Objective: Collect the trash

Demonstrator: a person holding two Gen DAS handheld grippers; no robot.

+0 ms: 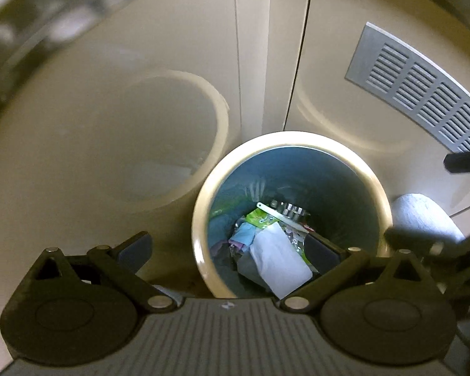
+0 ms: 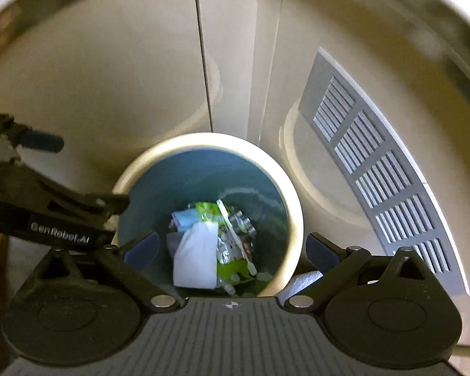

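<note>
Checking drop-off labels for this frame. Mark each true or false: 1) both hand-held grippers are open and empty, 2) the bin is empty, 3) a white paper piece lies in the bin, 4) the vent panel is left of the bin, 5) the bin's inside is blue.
1) True: the left hand-held gripper and the right hand-held gripper stand wide apart with nothing between the fingers.
2) False: the bin holds mixed trash.
3) True: a white paper piece lies on the pile, beside a green wrapper.
4) False: the vent panel is to the right.
5) True.
</note>
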